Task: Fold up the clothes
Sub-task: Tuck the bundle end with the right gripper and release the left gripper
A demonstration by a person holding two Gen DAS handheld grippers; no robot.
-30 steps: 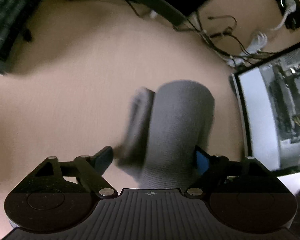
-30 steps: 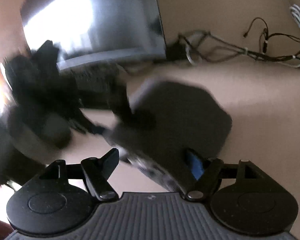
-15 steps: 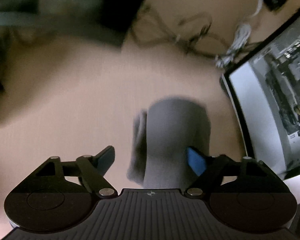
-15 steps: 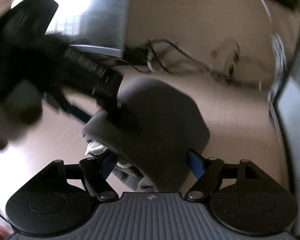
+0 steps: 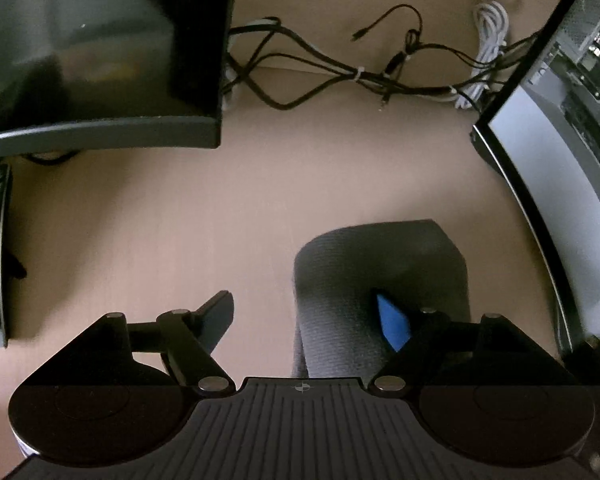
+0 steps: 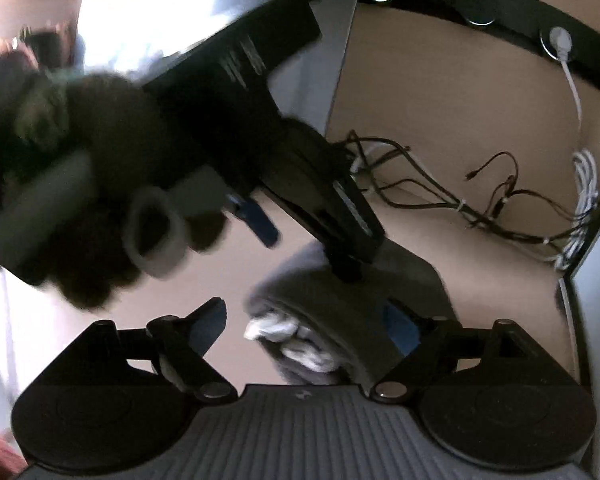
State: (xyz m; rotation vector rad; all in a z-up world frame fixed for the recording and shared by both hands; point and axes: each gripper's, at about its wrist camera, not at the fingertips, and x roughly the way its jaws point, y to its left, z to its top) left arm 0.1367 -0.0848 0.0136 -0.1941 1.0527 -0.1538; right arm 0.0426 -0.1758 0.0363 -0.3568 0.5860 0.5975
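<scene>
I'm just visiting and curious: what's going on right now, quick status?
Both claws open, left claw and right claw just widening. Folded grey garment lies on the desk, reaching between both pairs of fingers, pads not pressing. Cables behind, clear.

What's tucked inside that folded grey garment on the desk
In the right wrist view, white fabric shows at the open edge of the folded grey garment. How far it reaches inside is covered by the grey outer layer.

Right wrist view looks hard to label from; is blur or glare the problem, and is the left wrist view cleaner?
Right wrist view: left gripper smeared by motion blur, monitor washed out by glare. Left wrist view: sharp but dim, grey garment shadowed, fisheye bending the computer case.
</scene>
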